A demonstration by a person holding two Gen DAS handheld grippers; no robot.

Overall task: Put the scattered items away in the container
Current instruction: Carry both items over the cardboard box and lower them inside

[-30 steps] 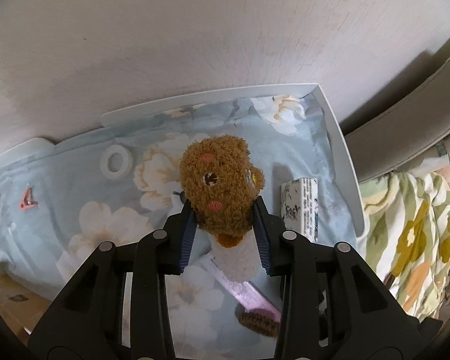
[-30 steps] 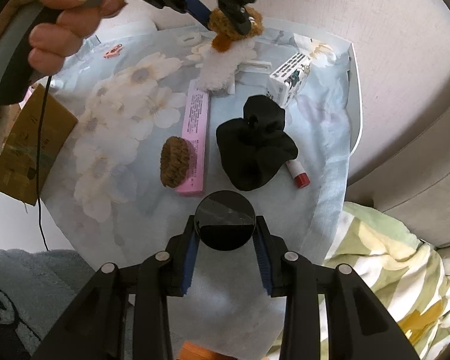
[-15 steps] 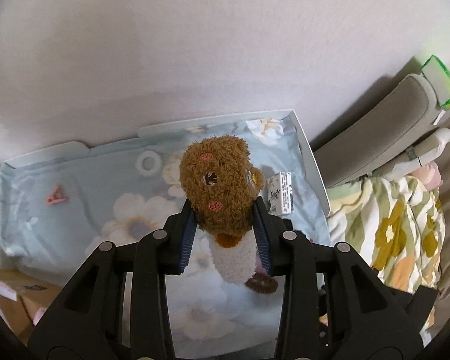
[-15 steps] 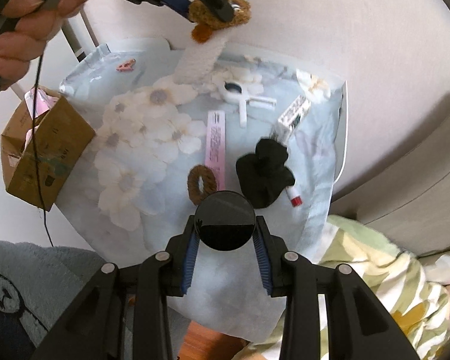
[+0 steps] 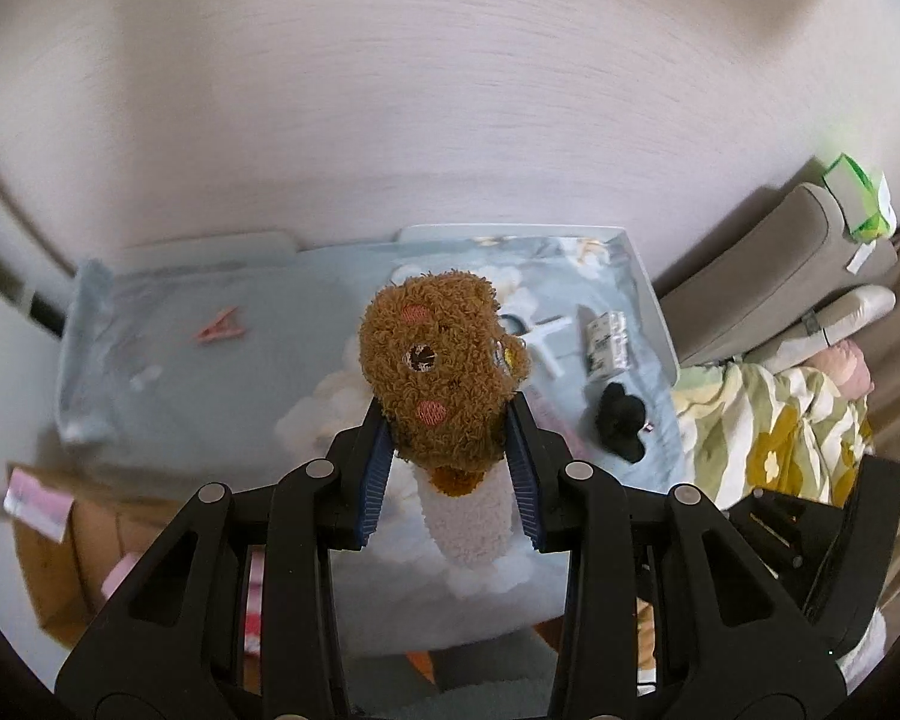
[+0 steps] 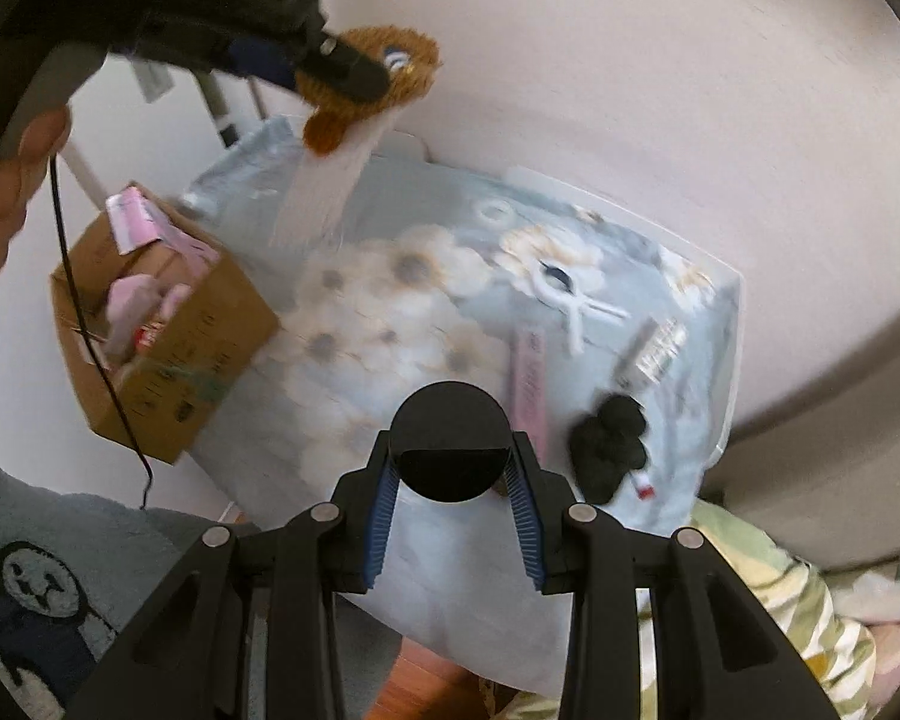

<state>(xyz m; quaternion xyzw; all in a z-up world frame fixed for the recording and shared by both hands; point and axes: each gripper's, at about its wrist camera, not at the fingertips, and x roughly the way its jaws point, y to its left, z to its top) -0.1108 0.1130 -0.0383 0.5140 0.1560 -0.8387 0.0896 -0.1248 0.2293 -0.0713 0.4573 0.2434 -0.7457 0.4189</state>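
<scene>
Left wrist view: the left gripper (image 5: 450, 468) is clenched on a fuzzy bear sock (image 5: 444, 372), brown head above the pads, white leg hanging below.
Right wrist view: the right gripper (image 6: 453, 480) is clamped on a round black lid (image 6: 450, 441); I cannot tell what it belongs to.
Just changed: a second ago both grippers sat low over the floral cloth (image 6: 390, 312); now both have risen, and the table looks smaller and farther off in each view.
Left hand's travel: the bear sock has lifted clear of the cloth and swung toward the table's left side, where the cardboard box (image 6: 168, 330) stands just beside the table.
Grips: neither has shifted; both items sit between the pads as they did a second ago.
Container: the cardboard box is open, with pink items already inside.
Where the sock is now: in the air, above the table's far left corner, near the box but not yet over its opening, by the right wrist view.
Left on the cloth: a pink strip (image 6: 531, 378), a black scrunchie (image 6: 609, 447), a small printed carton (image 6: 660, 354), a white clip (image 6: 576, 306), a red peg (image 5: 219, 327).
Meaning for the task: two items are in transit; the drop into the box looks like the next step, and several pieces remain.
</scene>
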